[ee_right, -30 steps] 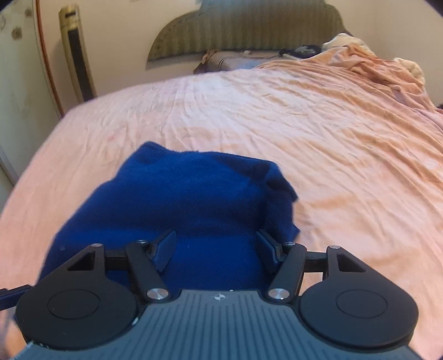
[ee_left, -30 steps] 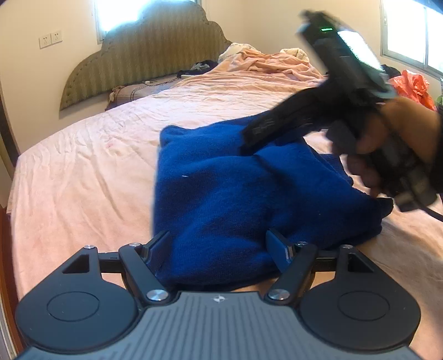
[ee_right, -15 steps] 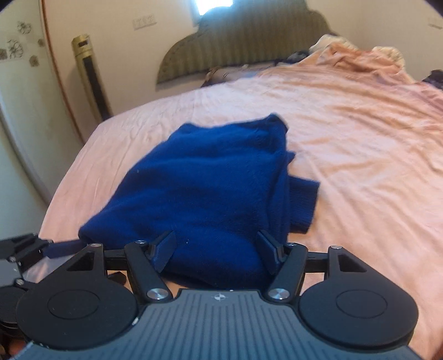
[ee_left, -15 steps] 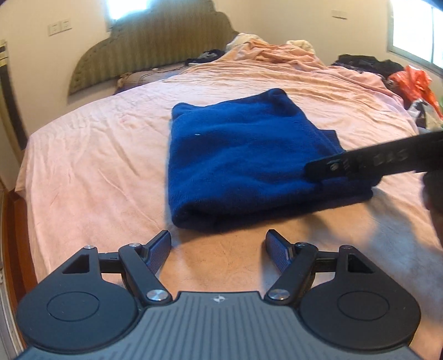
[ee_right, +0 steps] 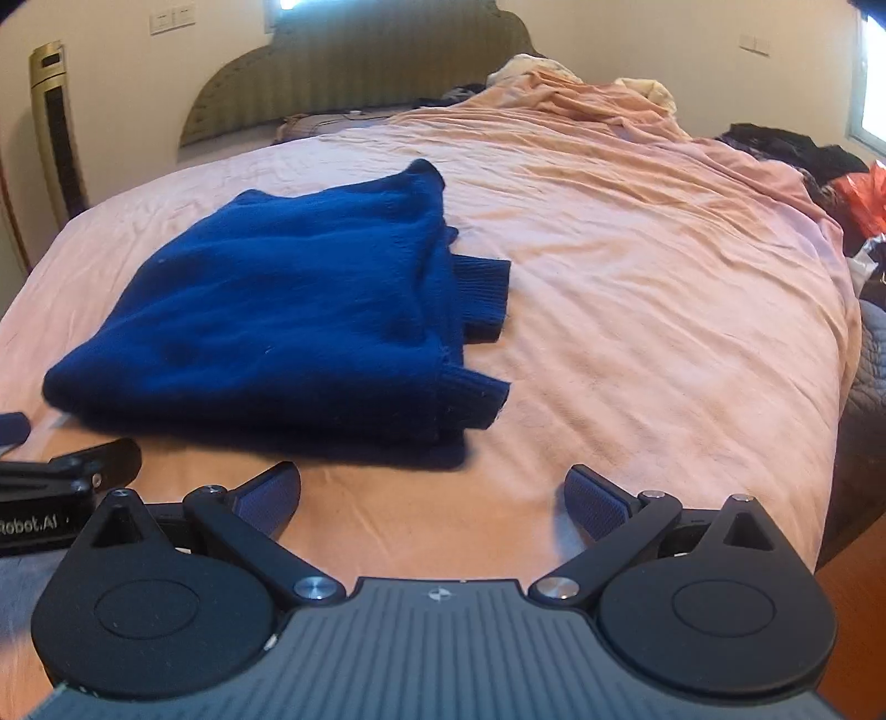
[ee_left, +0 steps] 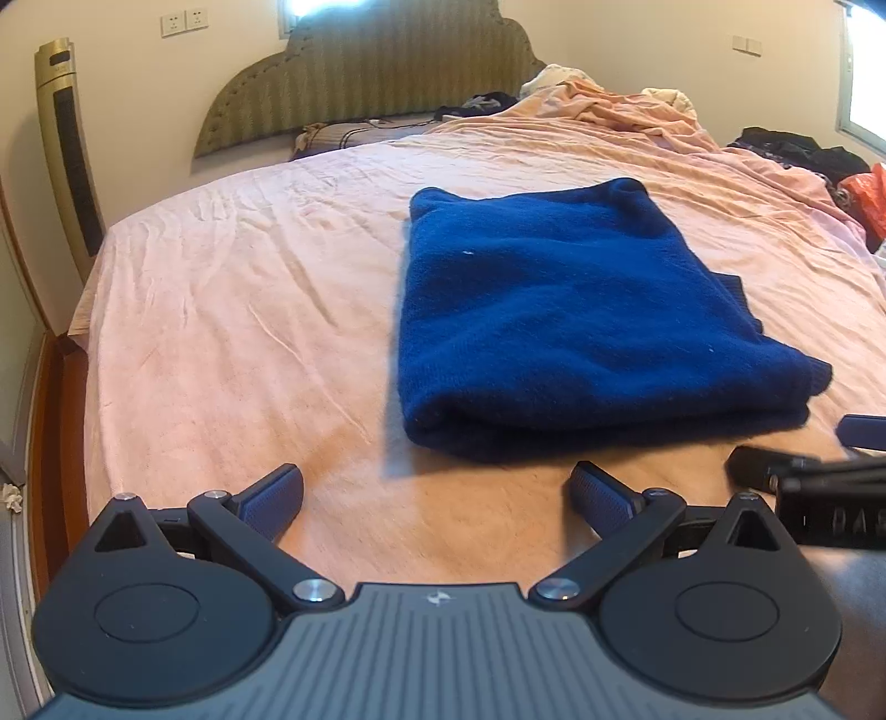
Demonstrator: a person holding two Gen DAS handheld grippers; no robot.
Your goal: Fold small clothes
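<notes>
Blue knit sweater [ee_left: 576, 327], folded into thick rectangle, lay flat on bed [ee_left: 232, 310] w/ pink sheet, approx. mid-bed; ribbed cuffs/hem stuck out at its right edge in right wrist view [ee_right: 482, 293]. Folded edge faced the cameras.

Left tongs [ee_left: 437, 498]: released, blue pads spread wide, nothing between them, held just short of sweater's near edge, not touching it. Right tongs [ee_right: 434, 495]: likewise released, empty, hovering over bare sheet near sweater's near-right corner, apart from fabric. Each tool's black body showed at the edge of the other's view.

Misc. in rm: padded olive headboard [ee_left: 365, 88] at far wall; crumpled peach bedding [ee_left: 620, 111] piled at far right of bed; dark clothes [ee_left: 797, 149] and orange bag [ee_left: 869, 194] at right side; gold tower fan [ee_left: 69, 149] at left wall; wall sockets [ee_left: 183, 22] above
</notes>
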